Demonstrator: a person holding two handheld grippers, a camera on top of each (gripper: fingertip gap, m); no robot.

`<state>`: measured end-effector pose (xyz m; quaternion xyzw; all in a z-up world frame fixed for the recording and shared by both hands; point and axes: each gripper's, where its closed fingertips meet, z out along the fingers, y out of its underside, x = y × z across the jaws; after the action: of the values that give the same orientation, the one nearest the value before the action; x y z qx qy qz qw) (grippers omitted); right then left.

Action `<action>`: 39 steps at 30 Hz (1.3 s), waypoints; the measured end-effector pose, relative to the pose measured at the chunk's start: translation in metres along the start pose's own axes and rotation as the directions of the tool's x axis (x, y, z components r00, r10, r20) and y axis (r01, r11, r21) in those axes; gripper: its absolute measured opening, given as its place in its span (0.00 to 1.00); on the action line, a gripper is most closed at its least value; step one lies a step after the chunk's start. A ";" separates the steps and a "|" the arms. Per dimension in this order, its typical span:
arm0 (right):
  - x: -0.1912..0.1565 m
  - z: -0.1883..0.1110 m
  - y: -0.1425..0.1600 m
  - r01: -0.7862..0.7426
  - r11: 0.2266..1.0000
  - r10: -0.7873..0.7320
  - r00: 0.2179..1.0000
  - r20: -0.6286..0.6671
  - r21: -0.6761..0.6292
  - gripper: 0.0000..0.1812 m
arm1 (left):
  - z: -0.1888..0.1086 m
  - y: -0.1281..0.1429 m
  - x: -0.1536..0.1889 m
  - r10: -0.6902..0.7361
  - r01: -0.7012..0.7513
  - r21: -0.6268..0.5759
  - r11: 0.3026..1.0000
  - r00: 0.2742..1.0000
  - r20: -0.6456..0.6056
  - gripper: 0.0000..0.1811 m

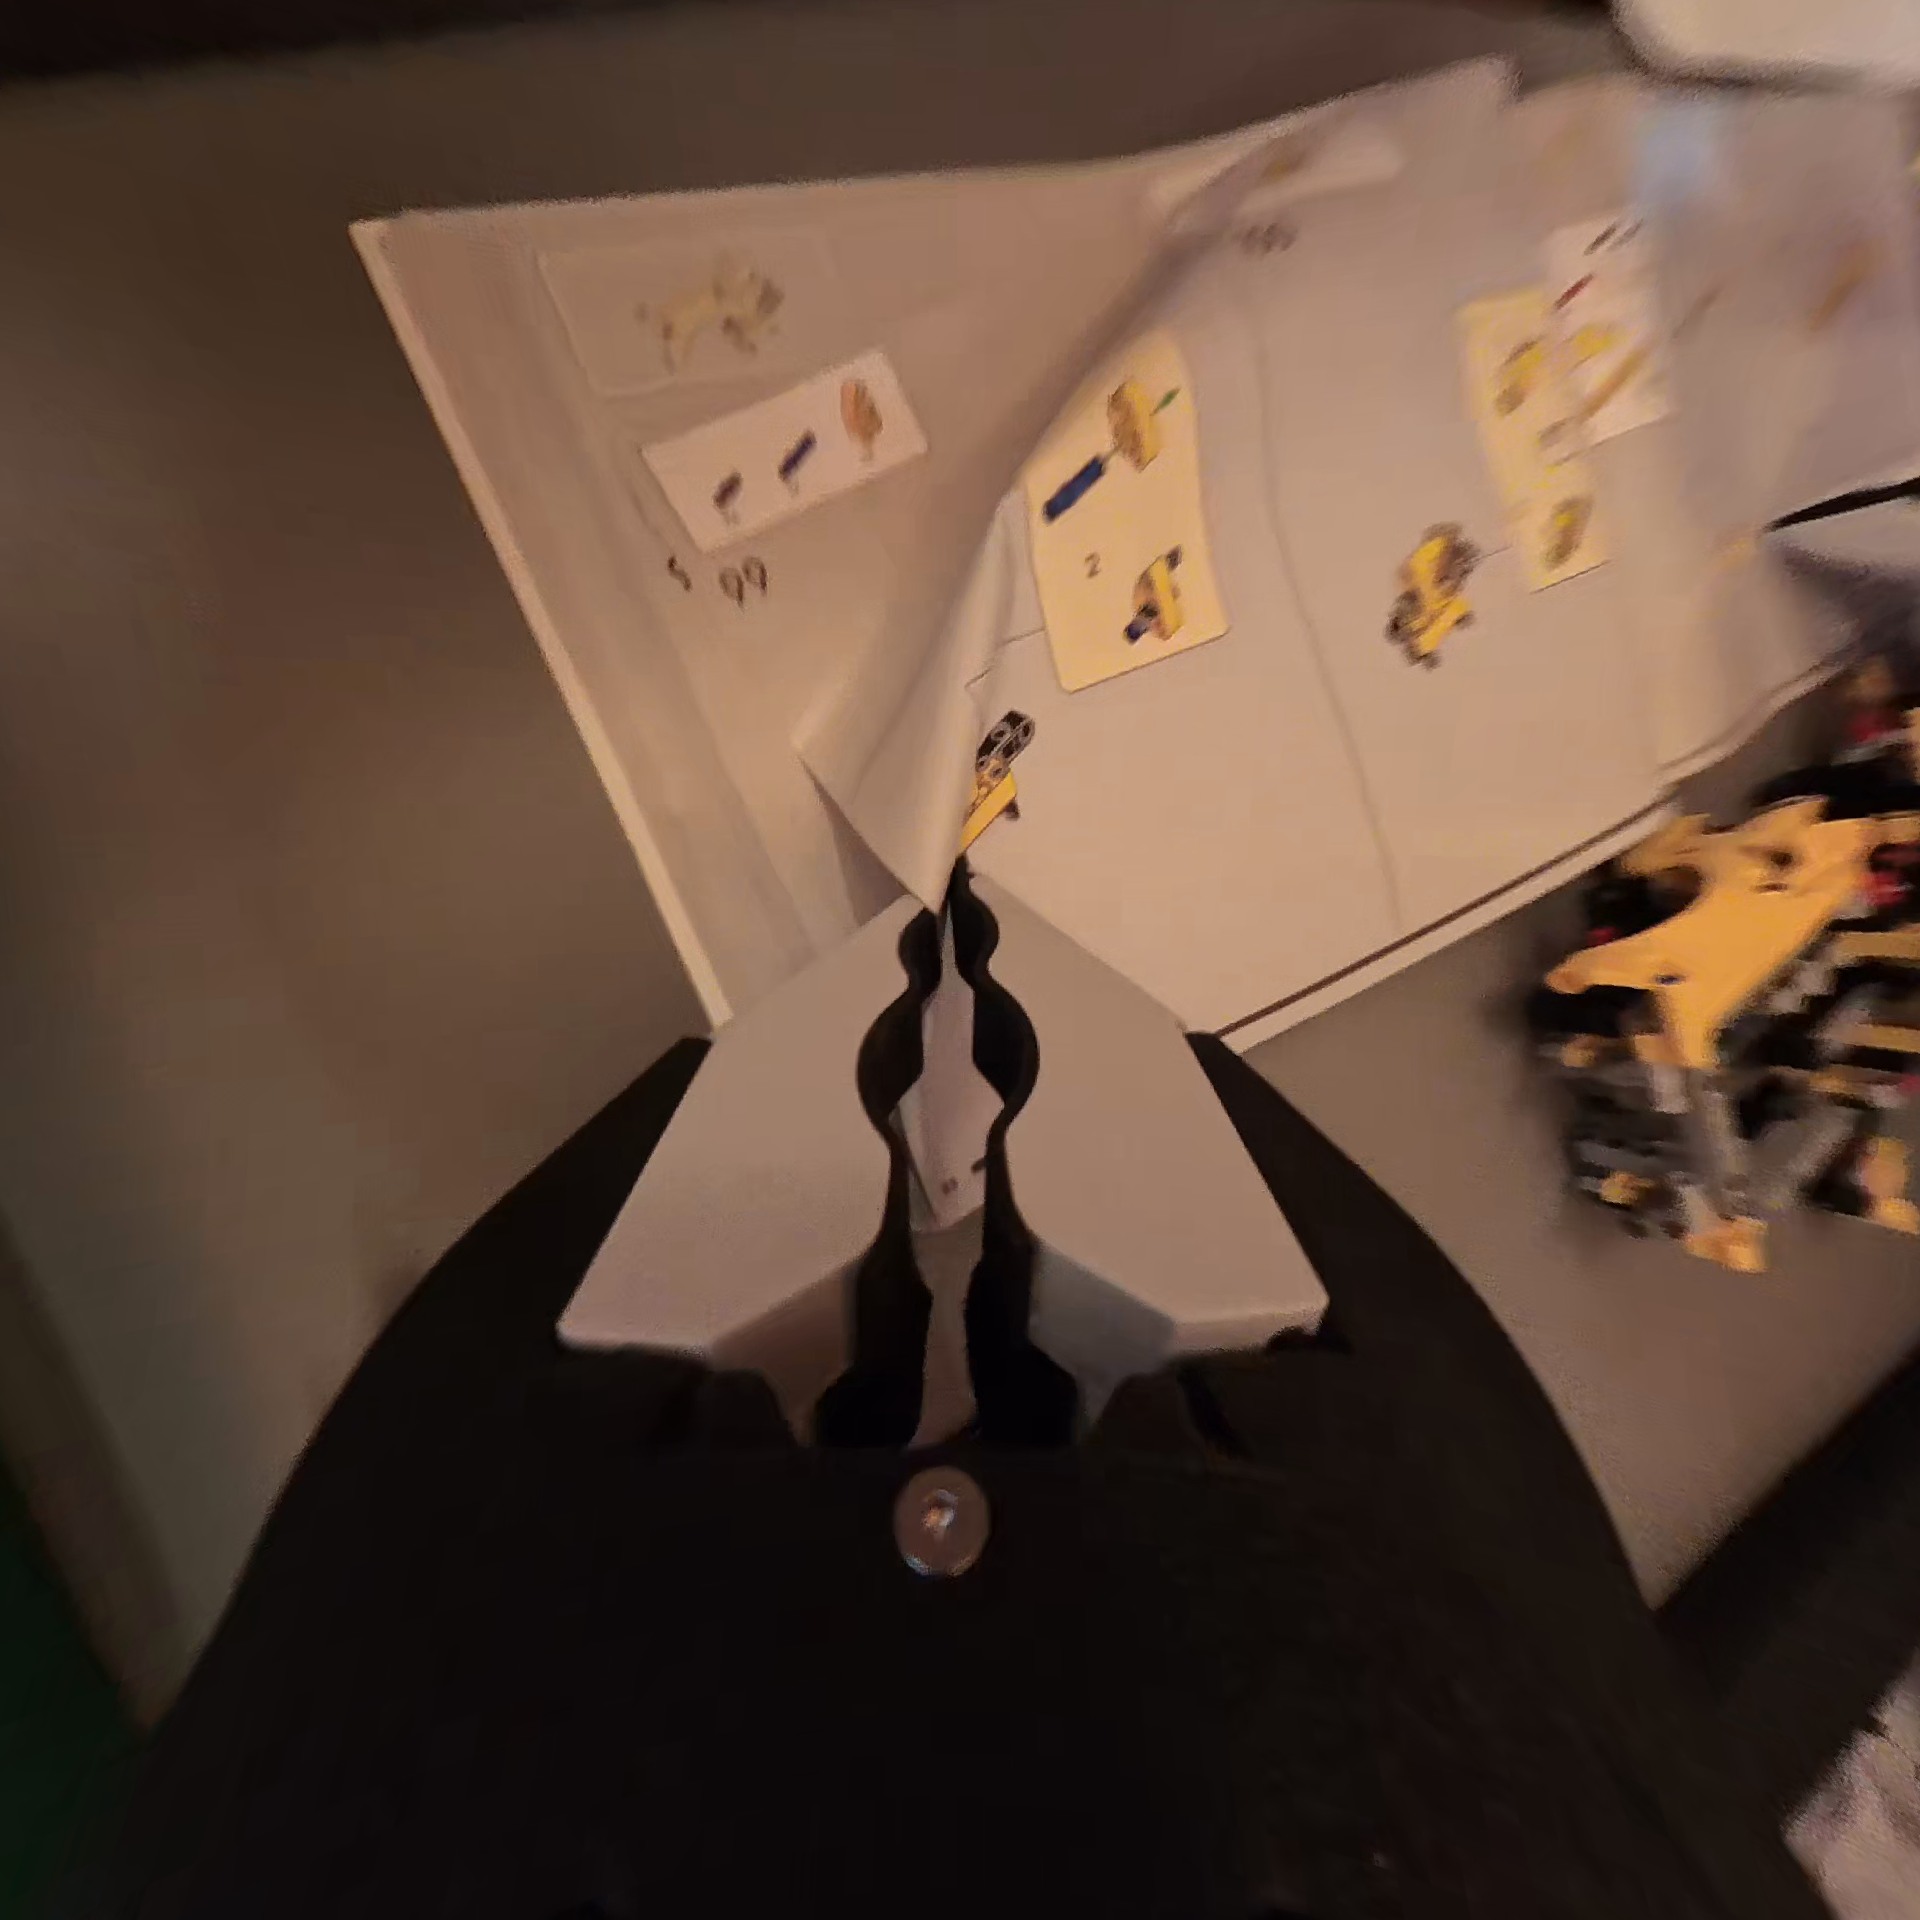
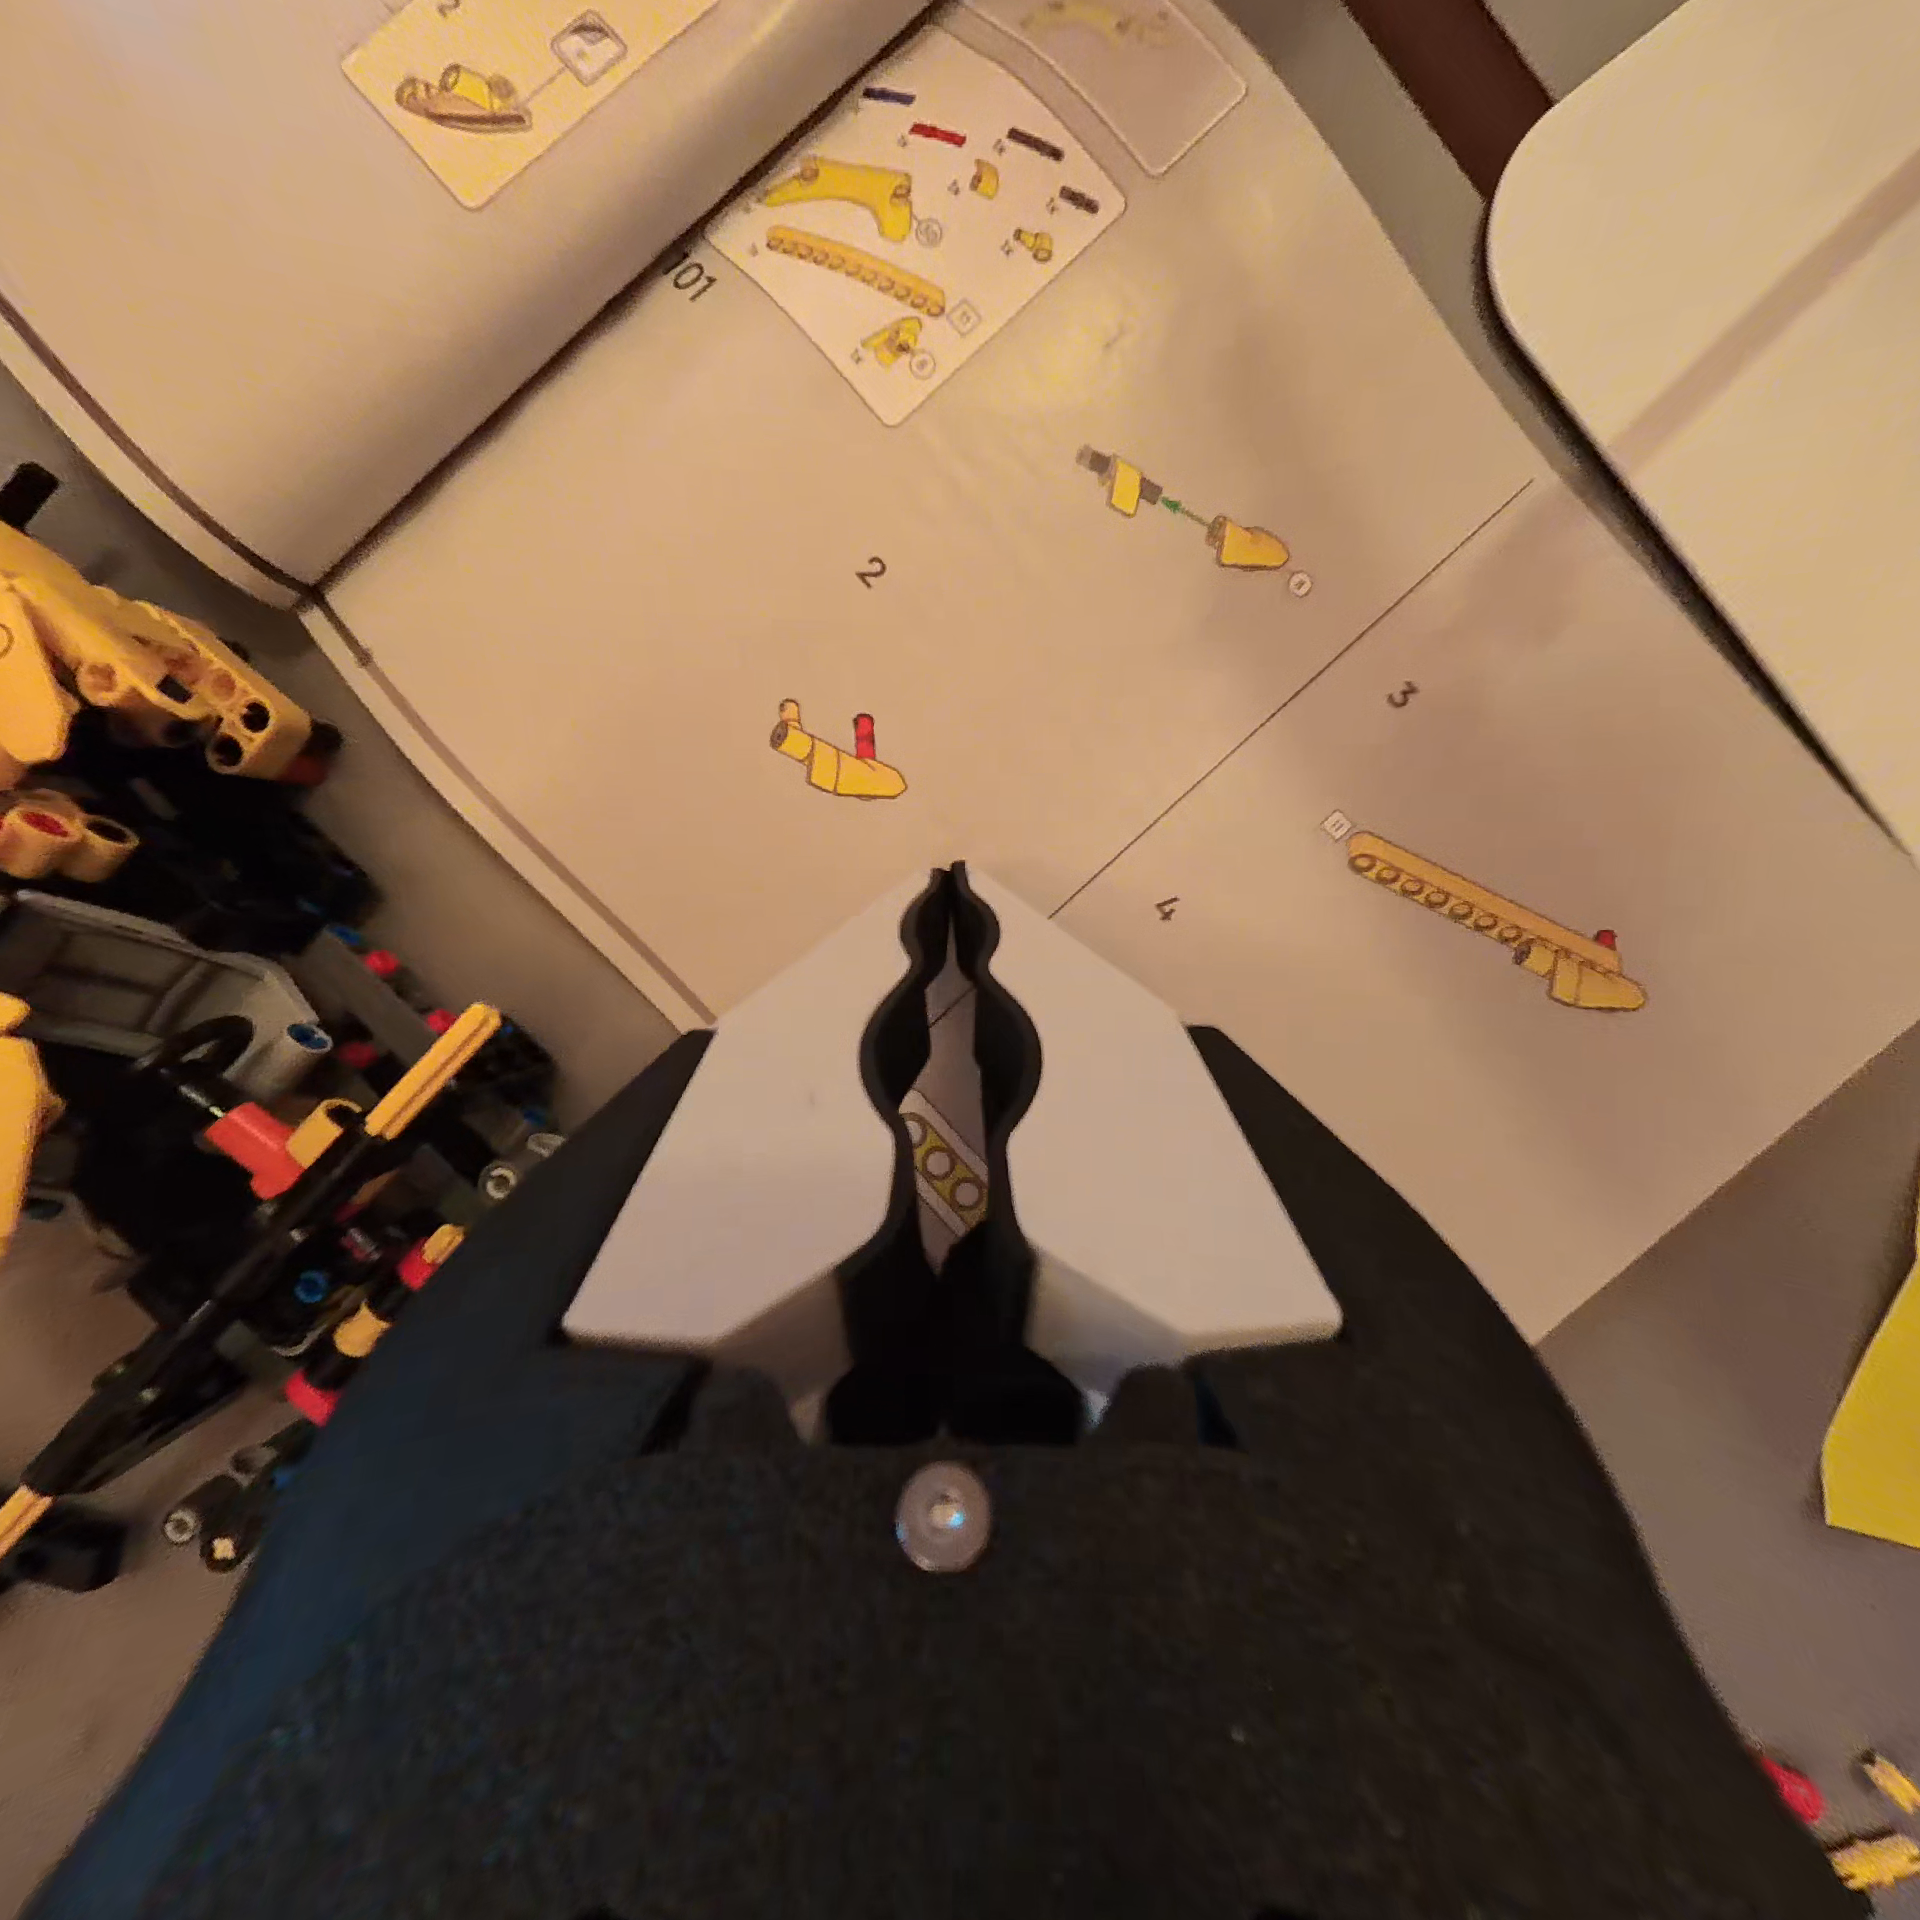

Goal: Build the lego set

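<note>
My left gripper (image 1: 951, 894) is shut on the lower corner of a page (image 1: 1143, 727) of the open instruction booklet (image 1: 582, 416). The page is lifted and bent up off the booklet. The partly built yellow and black lego model (image 1: 1714, 987) stands blurred at the right of the booklet. My right gripper (image 2: 954, 878) is shut, with its tips over the booklet's right-hand page (image 2: 727, 623), which lies flat. The lego model (image 2: 156, 831) is at its left.
A white flat object (image 2: 1714, 260) lies at the top right, overlapping the booklet's edge. A yellow sheet-like piece (image 2: 1881, 1434) and a few small loose red and yellow parts (image 2: 1860, 1808) lie at the right on the grey table (image 1: 260, 727). Spacing between my two grippers at the tips: around 35 centimetres.
</note>
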<state>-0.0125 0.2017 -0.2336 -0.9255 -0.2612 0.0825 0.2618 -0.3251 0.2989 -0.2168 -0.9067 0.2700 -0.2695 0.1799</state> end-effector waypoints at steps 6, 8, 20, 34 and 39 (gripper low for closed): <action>0.000 0.000 0.000 -0.028 0.999 0.028 0.999 0.031 0.016 0.00 | 0.009 0.007 -0.013 0.136 -0.107 -0.121 0.987 0.955 0.263 0.04; 0.000 0.000 0.000 -0.033 0.999 0.033 0.999 0.024 -0.001 0.00 | 0.002 0.004 -0.024 0.225 -0.172 -0.163 0.971 0.885 0.408 0.21; -0.100 0.030 -0.077 0.349 0.925 -0.380 0.865 0.328 0.152 0.00 | 0.009 -0.034 0.024 0.301 -0.327 0.024 0.945 0.893 0.334 0.10; -0.032 0.025 -0.144 0.354 0.910 -0.390 0.907 0.160 0.214 0.00 | 0.017 -0.006 -0.011 0.230 -0.213 -0.087 0.973 0.906 0.355 0.00; -0.020 0.061 -0.156 0.368 0.908 -0.396 0.909 0.126 0.201 0.00 | 0.012 -0.005 -0.020 0.254 -0.220 -0.126 0.967 0.864 0.435 0.00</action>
<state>-0.1161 0.3316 -0.2031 -0.8199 -0.4502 0.1279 0.3298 -0.3302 0.3167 -0.2314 -0.9101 0.3402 -0.0193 0.2360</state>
